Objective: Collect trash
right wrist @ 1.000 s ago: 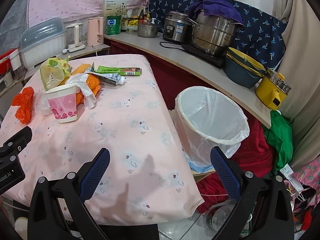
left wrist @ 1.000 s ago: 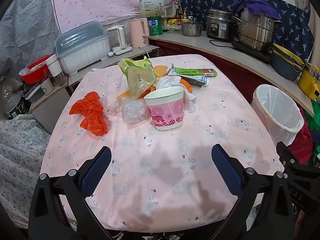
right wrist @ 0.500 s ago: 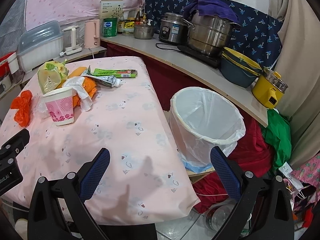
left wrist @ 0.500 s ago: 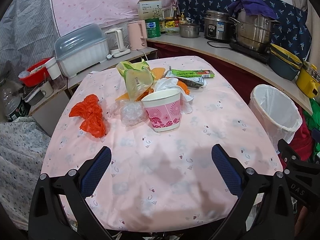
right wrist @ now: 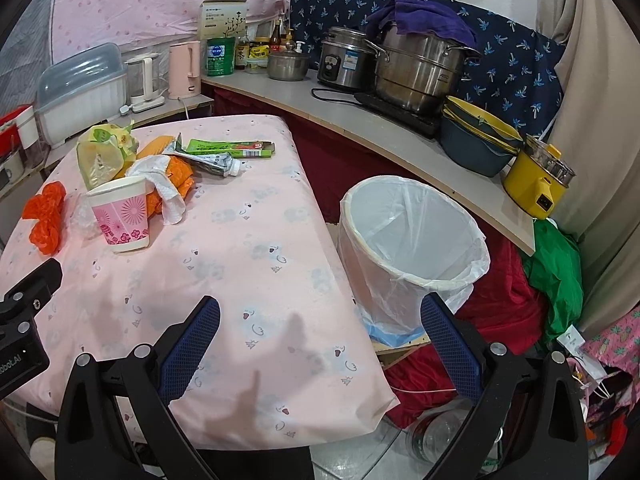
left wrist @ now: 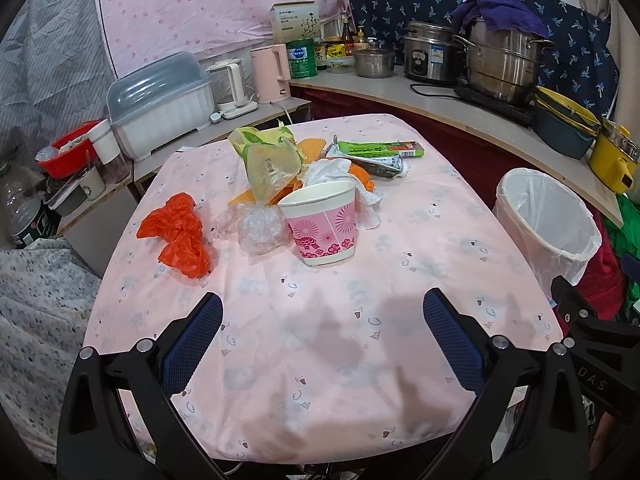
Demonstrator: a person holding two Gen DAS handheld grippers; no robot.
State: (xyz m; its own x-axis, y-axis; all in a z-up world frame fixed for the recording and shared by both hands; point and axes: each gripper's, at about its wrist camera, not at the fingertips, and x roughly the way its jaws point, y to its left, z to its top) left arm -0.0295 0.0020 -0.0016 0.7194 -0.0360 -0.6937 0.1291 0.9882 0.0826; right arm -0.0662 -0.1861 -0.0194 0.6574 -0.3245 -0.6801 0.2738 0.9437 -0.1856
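— Jaws? Both my left gripper (left wrist: 322,316) and right gripper (right wrist: 320,316) are gaping wide, holding nothing.

— Trash? It's sitting mid-tabletop (left wrist: 320,360); I'm favouring the paper cup (left wrist: 322,224) first, squeezing gently, bin (right wrist: 412,248) alongside.

A table (left wrist: 320,360) with a pink patterned cloth fills the centre. A grey counter (right wrist: 384,128) curves from 12 to 3 o'clock, backed by blue patterned fabric (right wrist: 520,60). Pink fabric (left wrist: 200,8) covers the wall at 11 o'clock.
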